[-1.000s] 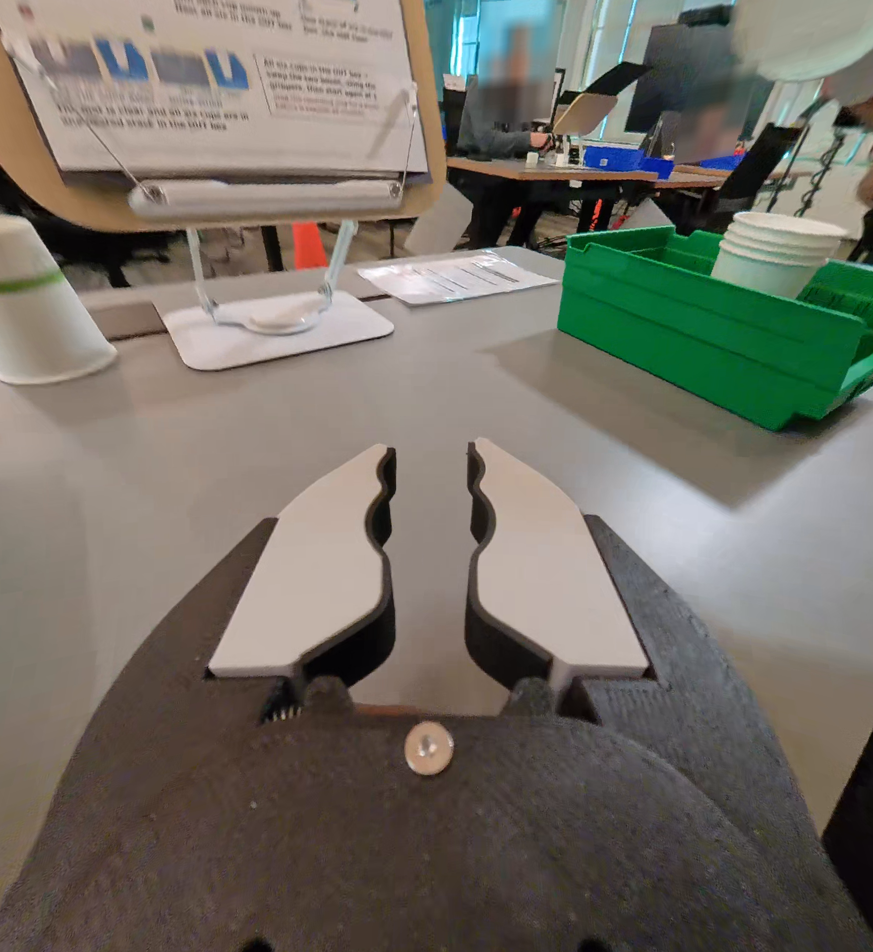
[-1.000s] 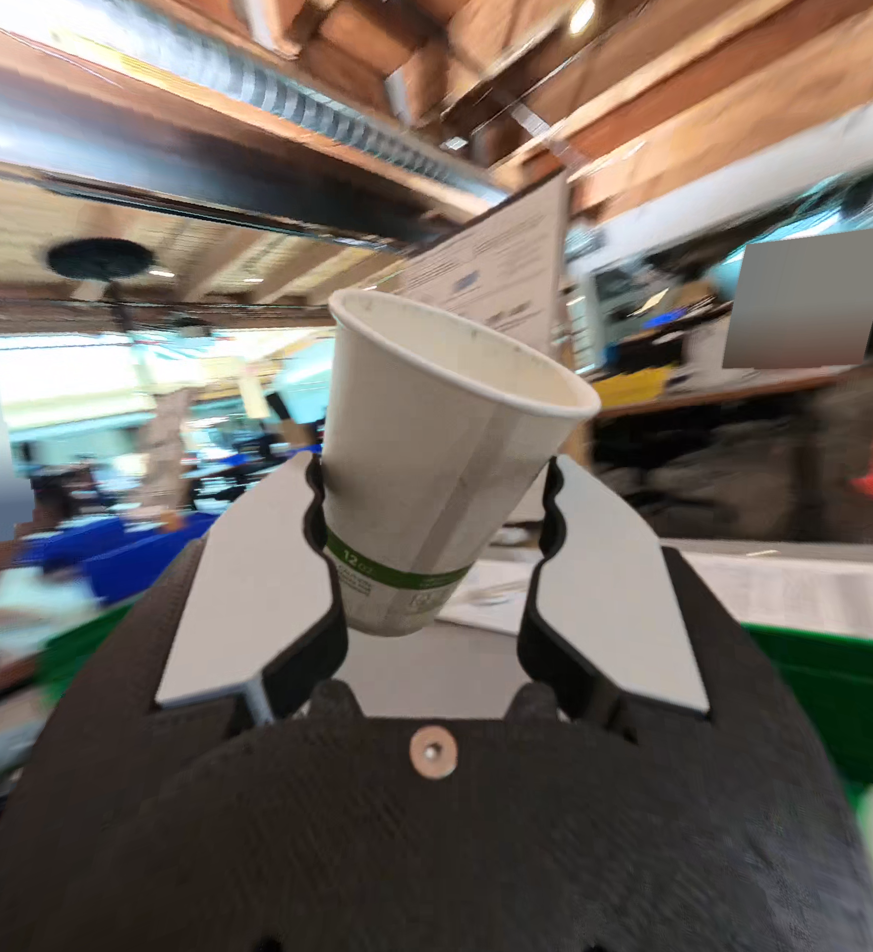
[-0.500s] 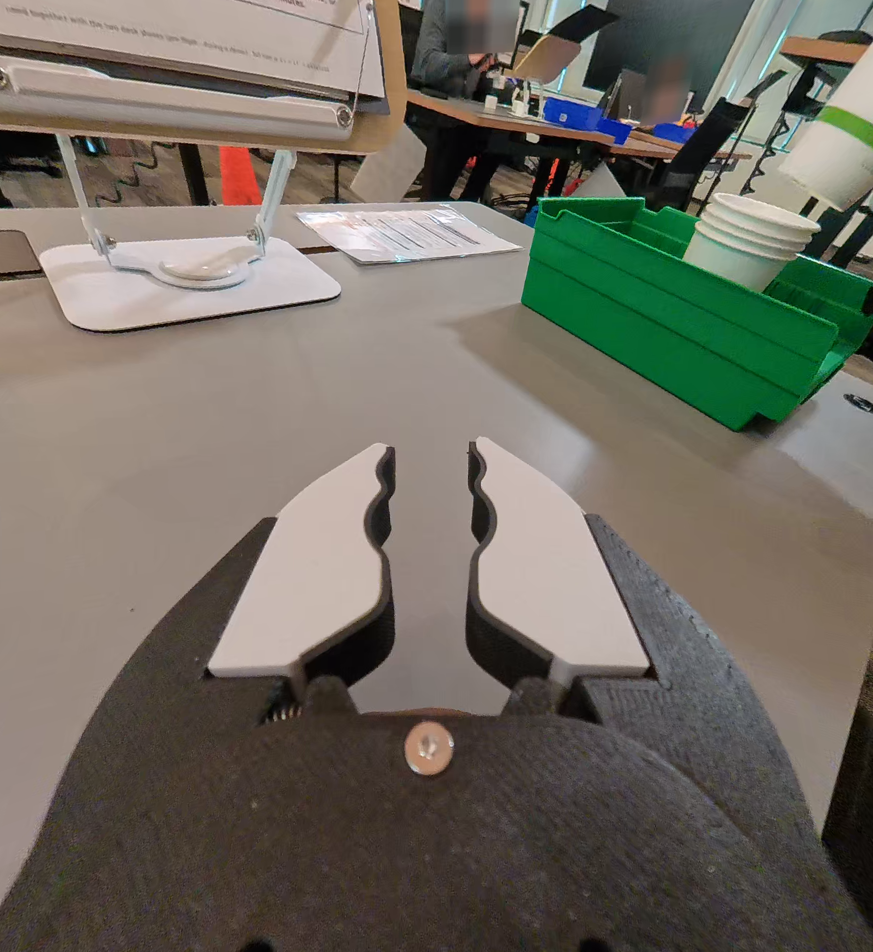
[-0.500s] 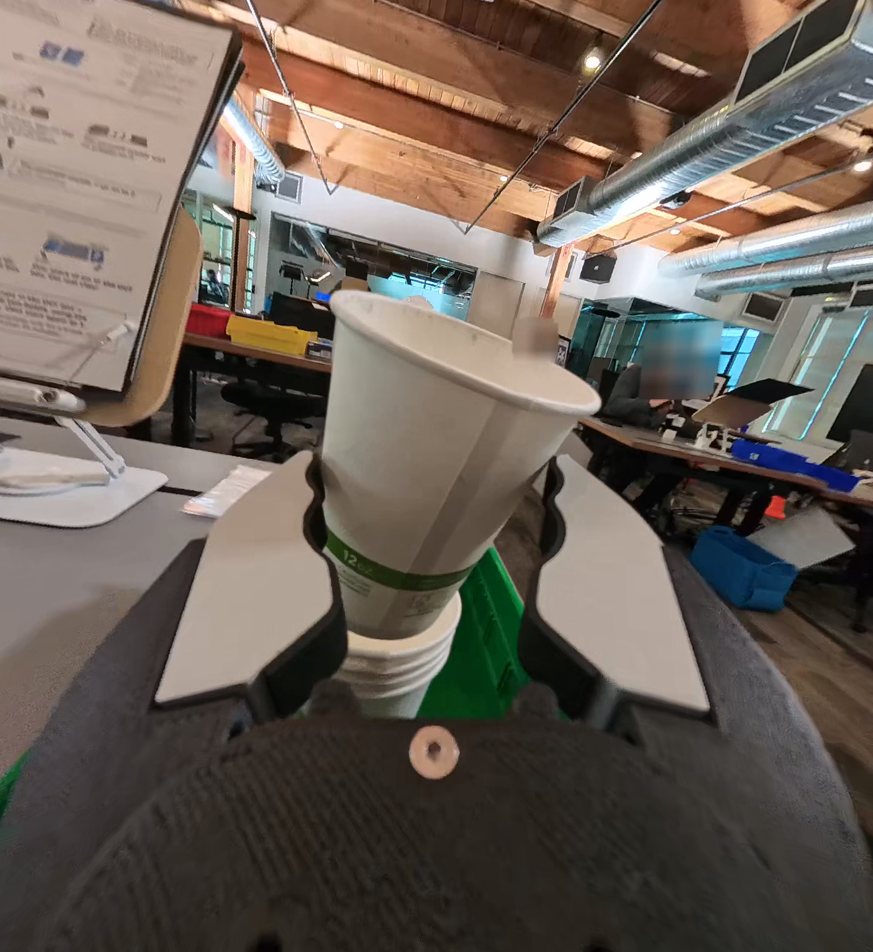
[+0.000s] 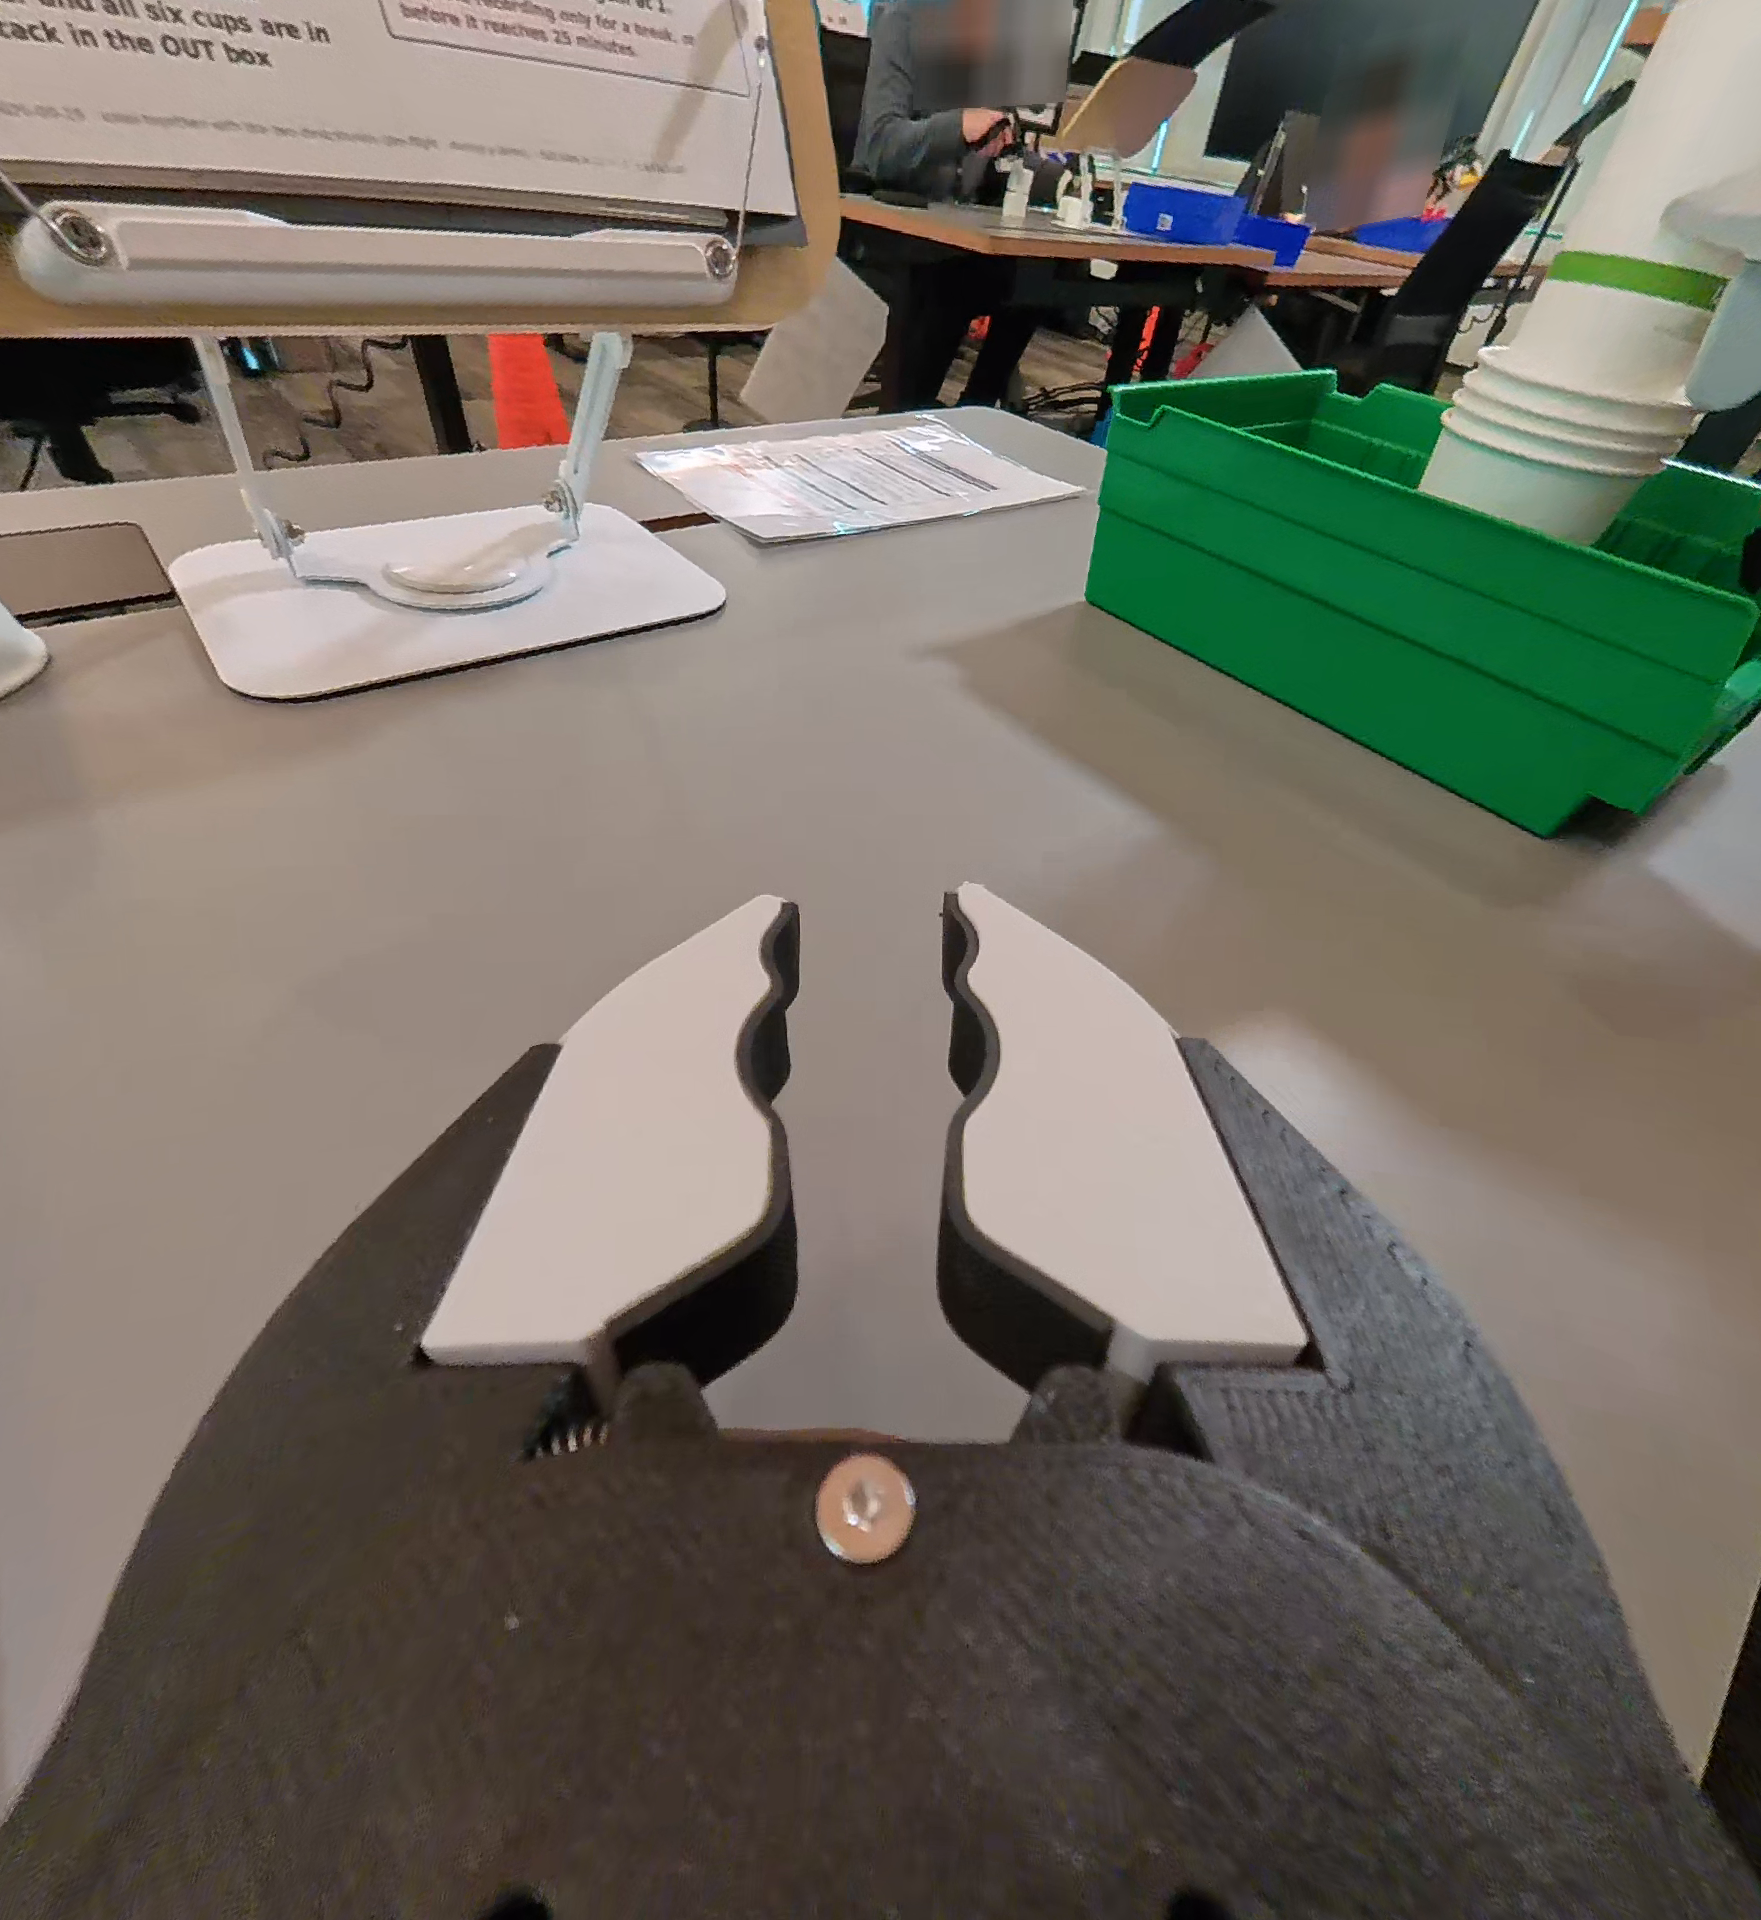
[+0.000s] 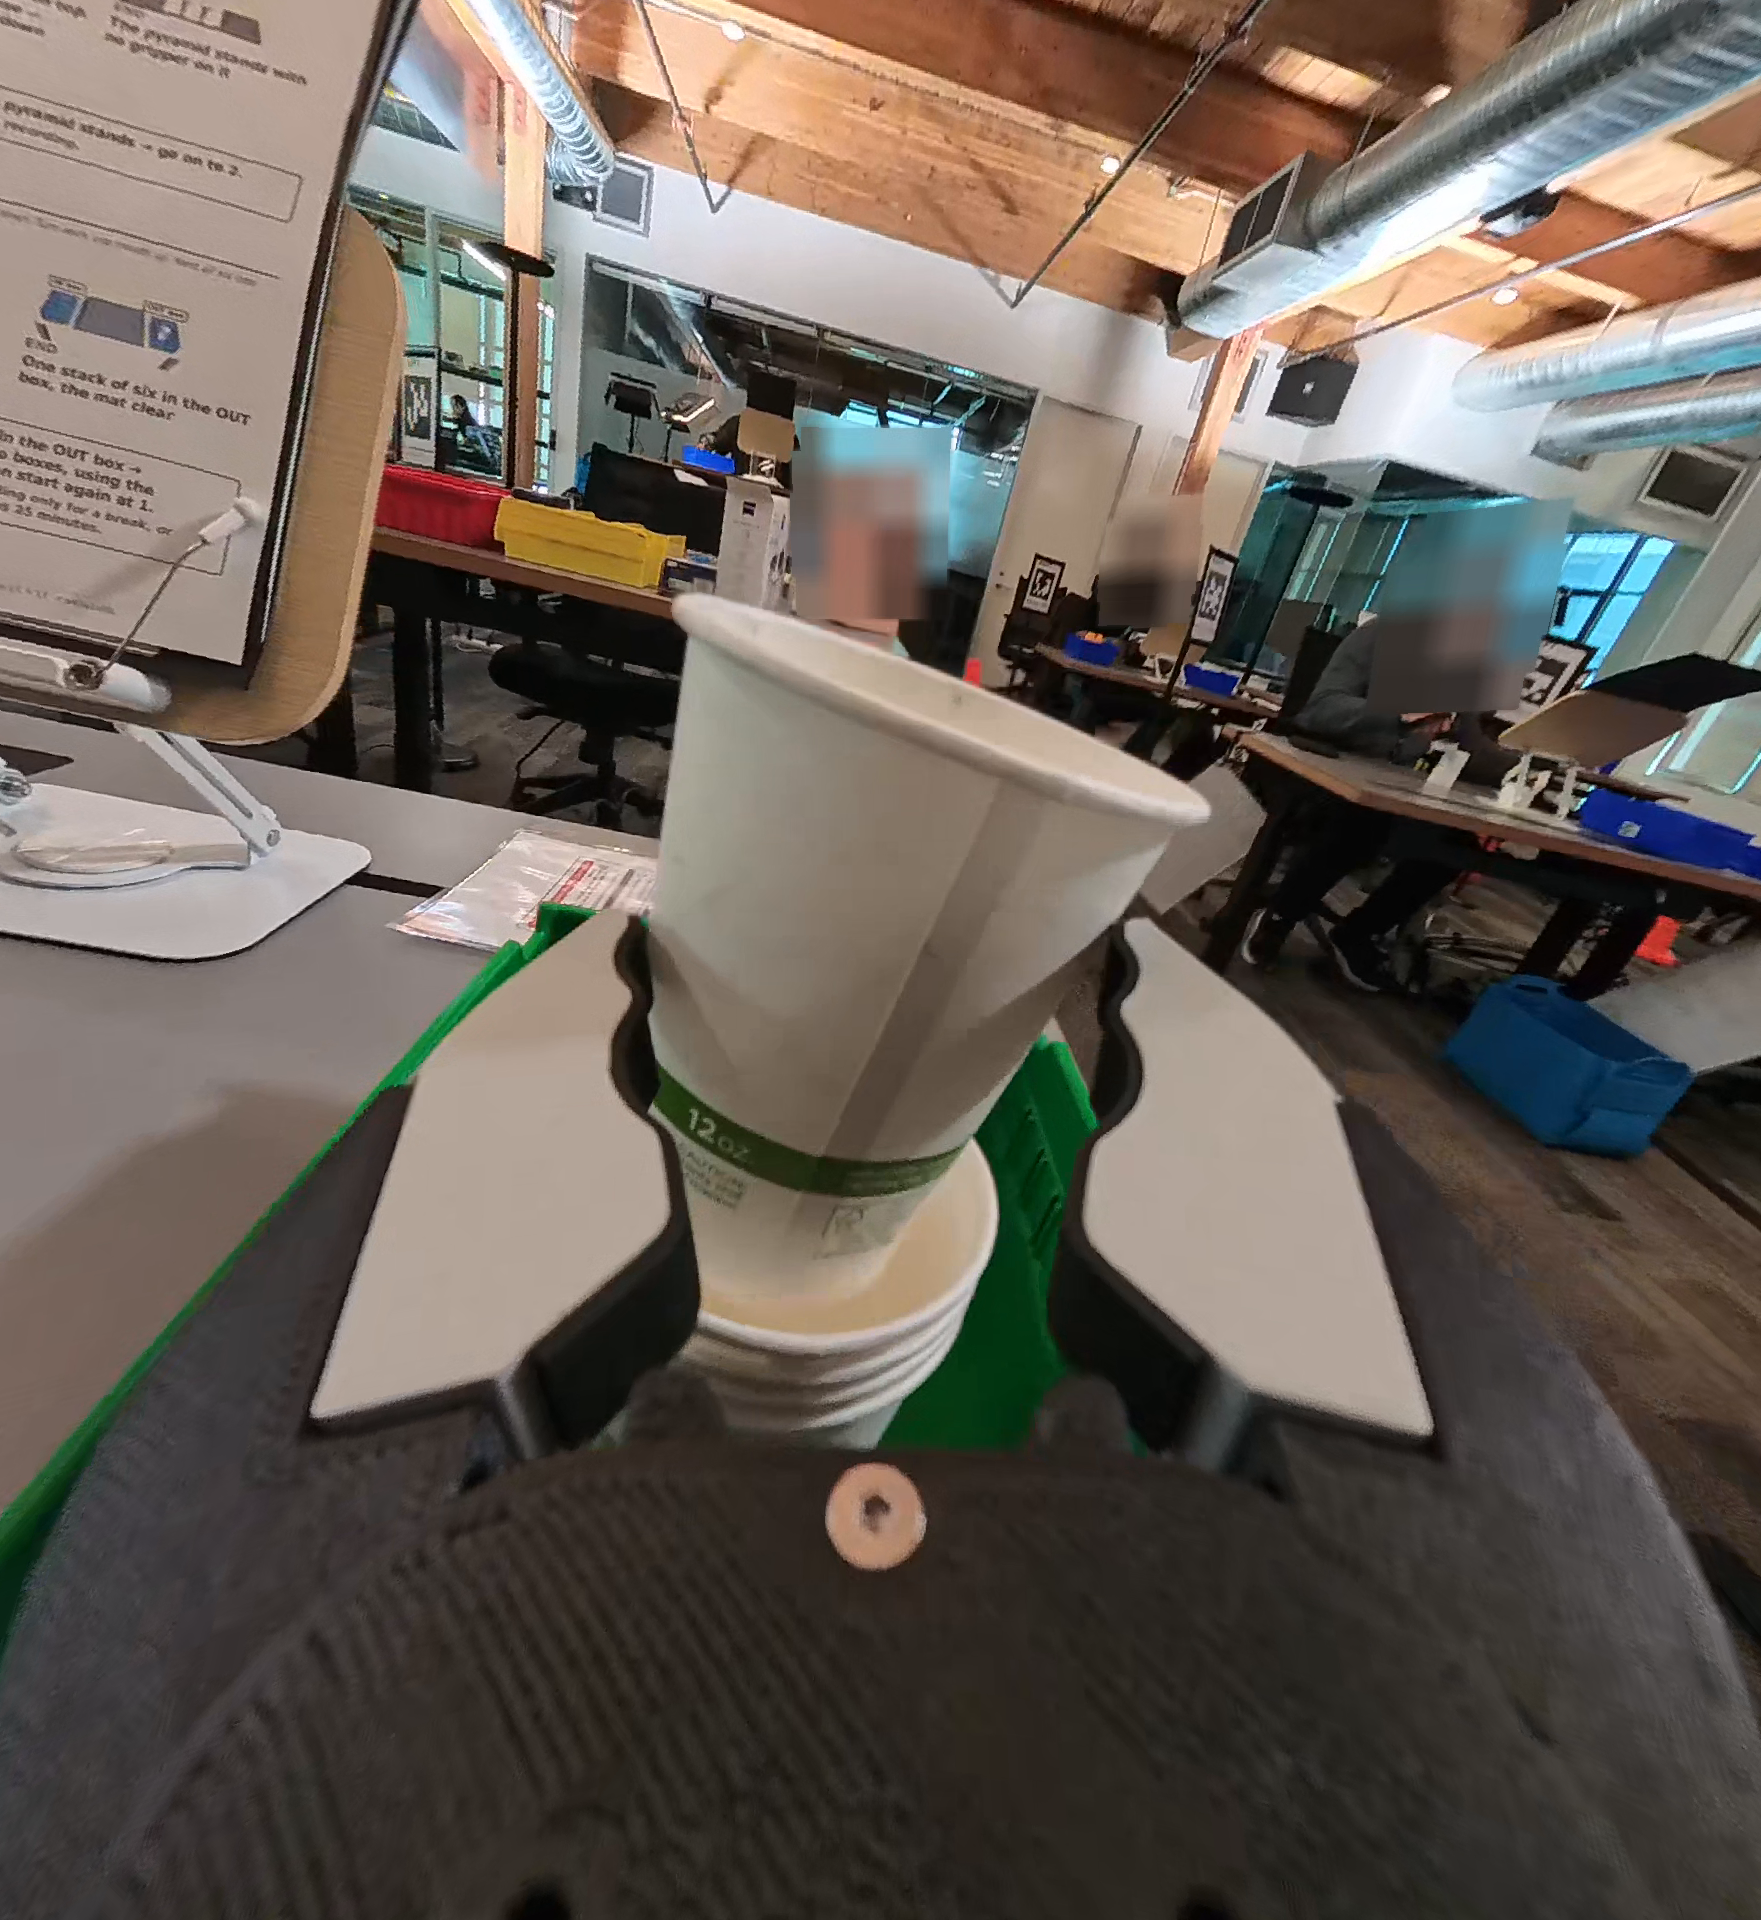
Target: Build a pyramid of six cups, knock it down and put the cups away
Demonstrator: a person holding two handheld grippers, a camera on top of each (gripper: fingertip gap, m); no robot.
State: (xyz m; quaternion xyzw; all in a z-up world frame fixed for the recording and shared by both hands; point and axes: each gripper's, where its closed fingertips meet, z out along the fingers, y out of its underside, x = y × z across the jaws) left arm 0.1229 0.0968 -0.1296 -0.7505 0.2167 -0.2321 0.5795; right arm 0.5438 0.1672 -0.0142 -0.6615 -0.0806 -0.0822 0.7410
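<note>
1. My left gripper (image 5: 868, 914) hangs low over the grey table (image 5: 440, 852), fingers parted, holding nothing.
2. My right gripper (image 6: 871, 961) is tipped upward, fingers clamped on a white paper cup (image 6: 886, 894) with a green band.
3. The cup's base has dropped into the cup stack (image 6: 845, 1340) in the green bin (image 6: 1021, 1143), far right; half a second ago it hovered above.
</note>
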